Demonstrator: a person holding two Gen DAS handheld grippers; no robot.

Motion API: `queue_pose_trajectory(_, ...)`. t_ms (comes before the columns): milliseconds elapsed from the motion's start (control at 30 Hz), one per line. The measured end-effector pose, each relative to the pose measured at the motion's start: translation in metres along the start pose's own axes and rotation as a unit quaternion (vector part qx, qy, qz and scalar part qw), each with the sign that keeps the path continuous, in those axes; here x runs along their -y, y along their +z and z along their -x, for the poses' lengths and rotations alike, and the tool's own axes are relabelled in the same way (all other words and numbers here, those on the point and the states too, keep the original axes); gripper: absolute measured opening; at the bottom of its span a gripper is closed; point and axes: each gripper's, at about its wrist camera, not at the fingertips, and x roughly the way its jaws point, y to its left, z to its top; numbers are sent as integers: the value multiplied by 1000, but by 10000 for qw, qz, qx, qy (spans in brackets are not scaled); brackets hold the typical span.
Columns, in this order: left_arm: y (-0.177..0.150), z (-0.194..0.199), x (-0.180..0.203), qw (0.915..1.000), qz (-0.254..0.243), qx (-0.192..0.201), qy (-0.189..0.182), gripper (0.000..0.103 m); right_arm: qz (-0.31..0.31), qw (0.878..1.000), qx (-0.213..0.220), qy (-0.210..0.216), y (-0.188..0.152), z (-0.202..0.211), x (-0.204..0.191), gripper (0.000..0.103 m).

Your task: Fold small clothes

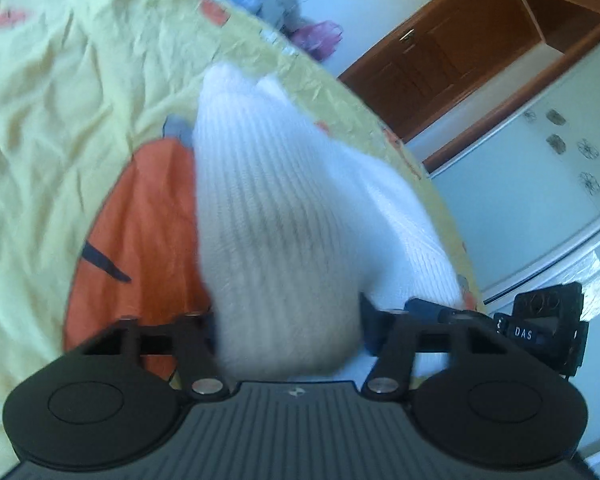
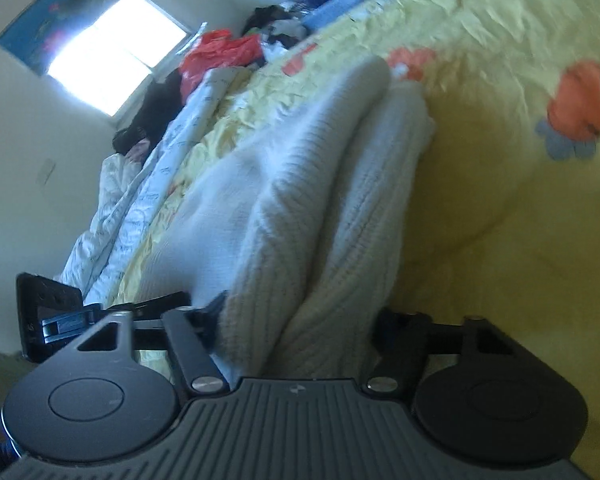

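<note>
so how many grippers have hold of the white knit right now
2. The left gripper is closed on one bunched end of the white knit garment, and the right gripper is closed on another part, above the yellow bedspread. The fingertips are buried in cloth.

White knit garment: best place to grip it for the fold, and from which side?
Both grippers look clamped on the white ribbed knit garment at its bunched near edge, entering along the ribs. Keep that edge hold; the far end lies on the yellow bedsheet.
</note>
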Motion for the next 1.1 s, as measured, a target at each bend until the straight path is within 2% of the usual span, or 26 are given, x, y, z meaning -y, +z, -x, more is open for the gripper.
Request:
queue_pose_trajectory(100,-8,26,14,9996,-266,52,-95,45,246,9996,93,65,-3,23,-15,60)
queue_pose_trajectory(267,-43,39,15,9990,-338,-280,-72,45,262,9994,-119,212,-34,41,-17,59)
queue_pose_trajectory(333,-56,32,8,9987,-395,-320,92,55,139,9998,-148,91,-48,39,-8,59)
queue_pose_trajectory(400,-58,34,3,9991,-314,-255,150,72,-240,9996,-108,104,-53,36,7,83)
queue_pose_trajectory(467,-50,45,9,9982,-451,-309,247,75,-653,9976,-100,220,-50,43,17,83)
queue_pose_trajectory(533,-35,71,18,9950,-932,-139,342,77,-708,9971,170,207,-38,65,17,84)
queue_pose_trajectory(600,-21,96,33,9865,-1453,445,618,91,-644,9953,707,180,-20,91,17,85)
queue_pose_trajectory(700,-5,101,62,9595,-2257,1256,1128,94,-462,9916,1208,-64,15,104,8,84)
queue_pose_trajectory(767,-3,79,83,9423,-2680,1414,1423,94,-271,9922,1214,-88,35,89,0,84)
queue_pose_trajectory(833,-7,47,99,9397,-2813,1219,1516,94,-183,9943,1048,-34,55,62,-4,81)
queue_pose_trajectory(933,-15,-3,112,9411,-2932,649,1555,94,11,9976,582,-385,73,14,-10,75)
queue_pose_trajectory(967,-20,-18,115,9377,-3012,496,1662,95,161,9974,359,-604,74,-4,-12,71)
queue_pose_trajectory(1000,-26,-28,118,9300,-3151,541,1815,98,378,9947,144,-942,73,-20,-14,50)
queue_pose_trajectory(1033,-34,-34,119,9232,-3270,602,1928,99,572,9908,64,-1221,68,-29,-14,35)
queue_pose_trajectory(1067,-37,-38,121,9213,-3286,569,2001,101,652,9904,93,-1219,67,-31,-16,26)
queue_pose_trajectory(1100,-37,-40,121,9239,-3205,527,2022,101,633,9919,171,-1087,69,-26,-16,17)
